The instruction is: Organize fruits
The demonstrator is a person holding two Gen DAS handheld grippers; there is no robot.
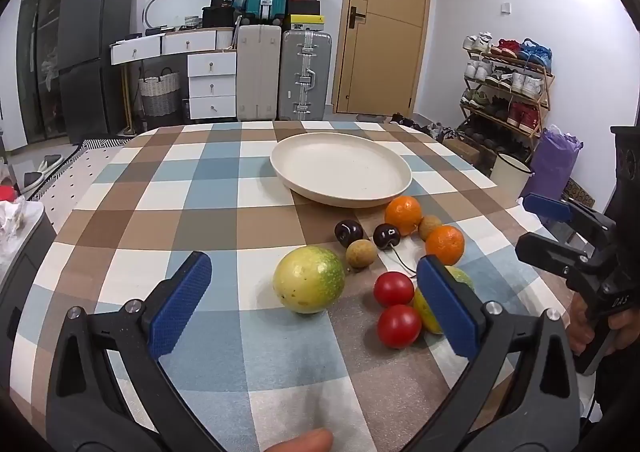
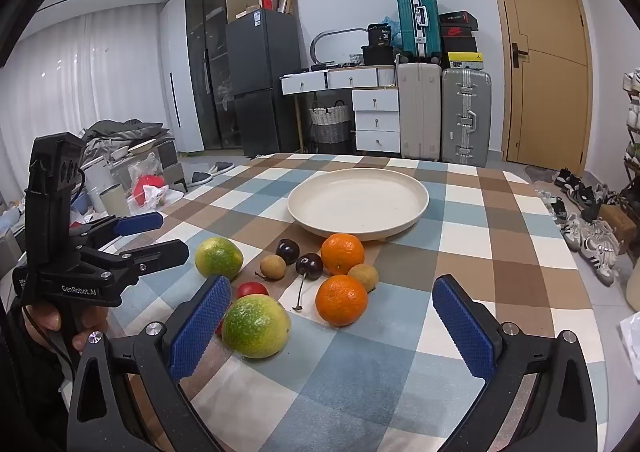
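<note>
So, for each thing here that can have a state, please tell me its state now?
Left gripper: jaws open, holding nothing.
Right gripper: jaws open, holding nothing.
Plate: upright on the table, holds no fruit.
Fruits: all loose on the tablecloth, none on the plate.
Door: closed.
Upper desk drawers: pulled out somewhat.

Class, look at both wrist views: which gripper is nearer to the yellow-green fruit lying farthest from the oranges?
Left. The left gripper has its open jaws framing that yellow-green fruit, just short of it. The right gripper hovers open on the other side of the pile, by a second green fruit and the oranges.
</note>
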